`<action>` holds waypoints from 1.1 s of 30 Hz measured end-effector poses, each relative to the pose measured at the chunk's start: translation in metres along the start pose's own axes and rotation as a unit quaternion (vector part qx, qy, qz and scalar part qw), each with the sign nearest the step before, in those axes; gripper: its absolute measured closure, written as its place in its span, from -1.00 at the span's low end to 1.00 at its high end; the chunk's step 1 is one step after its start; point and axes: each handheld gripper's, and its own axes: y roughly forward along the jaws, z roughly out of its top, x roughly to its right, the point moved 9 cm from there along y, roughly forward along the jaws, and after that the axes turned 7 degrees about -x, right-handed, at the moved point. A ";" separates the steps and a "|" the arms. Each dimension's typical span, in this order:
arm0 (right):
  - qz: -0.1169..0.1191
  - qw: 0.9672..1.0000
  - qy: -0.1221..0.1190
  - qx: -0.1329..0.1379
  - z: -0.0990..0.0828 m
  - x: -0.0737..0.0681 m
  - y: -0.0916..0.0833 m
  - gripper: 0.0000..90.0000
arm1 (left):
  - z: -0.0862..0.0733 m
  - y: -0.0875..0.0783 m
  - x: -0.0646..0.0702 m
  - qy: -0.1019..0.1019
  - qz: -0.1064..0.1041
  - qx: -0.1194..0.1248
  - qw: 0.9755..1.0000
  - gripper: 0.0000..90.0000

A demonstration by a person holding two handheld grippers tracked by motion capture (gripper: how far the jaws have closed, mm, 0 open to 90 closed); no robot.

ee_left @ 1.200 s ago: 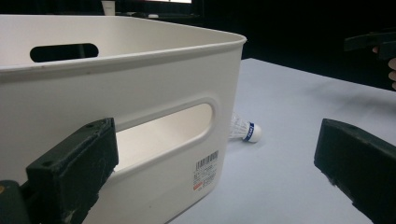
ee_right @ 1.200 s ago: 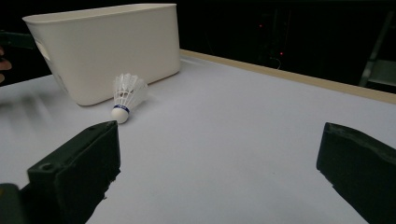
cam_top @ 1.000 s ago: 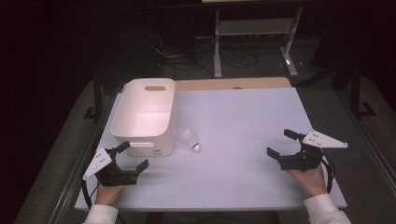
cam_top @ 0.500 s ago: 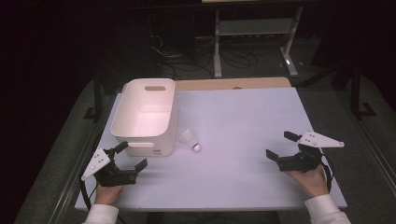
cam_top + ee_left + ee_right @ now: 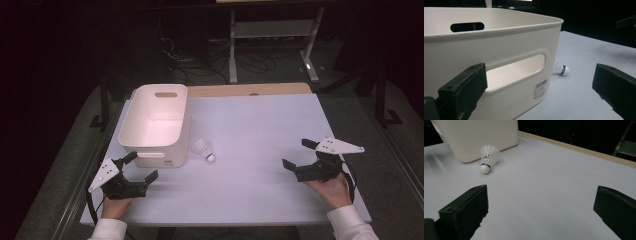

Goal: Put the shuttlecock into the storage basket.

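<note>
A white feather shuttlecock (image 5: 204, 149) lies on its side on the white table, just right of a white plastic bin (image 5: 155, 122); it also lies in the left gripper view (image 5: 560, 69) and the right gripper view (image 5: 488, 158). The bin (image 5: 494, 50) has handle slots and looks empty. My left gripper (image 5: 140, 167) stands open at the table's front left, close to the bin's near wall, jaws wide apart with nothing between them. My right gripper (image 5: 300, 155) stands open at the front right, well away from the shuttlecock, holding nothing.
The table (image 5: 260, 125) has a wooden strip along its far edge (image 5: 250, 90). Beyond it stand a metal rack (image 5: 272, 35) and floor cables in a dark room. Wide bare tabletop lies between the shuttlecock and the right gripper.
The right gripper has drifted slightly toward the person and downward. The left gripper, bin and shuttlecock have stayed put.
</note>
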 end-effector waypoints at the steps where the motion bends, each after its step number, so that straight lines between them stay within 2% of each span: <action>1: 0.009 1.000 0.005 0.000 0.002 -0.002 0.000 -1.00 | 0.000 0.000 -0.001 0.000 0.001 0.000 1.000 -1.00; 15: 0.025 0.999 -0.010 -0.022 0.013 -0.010 0.008 -1.00 | 0.002 0.000 0.000 -0.004 -0.001 0.006 1.000 -1.00; 21: 0.031 0.999 -0.021 -0.037 0.015 -0.017 0.015 -1.00 | 0.002 -0.001 -0.001 0.002 0.000 0.003 1.000 -1.00; 22: 0.032 0.998 -0.027 -0.038 0.016 -0.019 0.018 -1.00 | 0.002 0.000 -0.001 0.001 0.000 0.003 1.000 -1.00; 25: 0.035 0.998 -0.027 -0.040 0.018 -0.022 0.019 -1.00 | 0.003 0.000 -0.001 -0.004 0.000 0.006 1.000 -1.00; 33: 0.039 0.997 -0.039 -0.046 0.026 -0.029 0.026 -1.00 | 0.002 -0.001 -0.002 -0.001 0.001 0.005 1.000 -1.00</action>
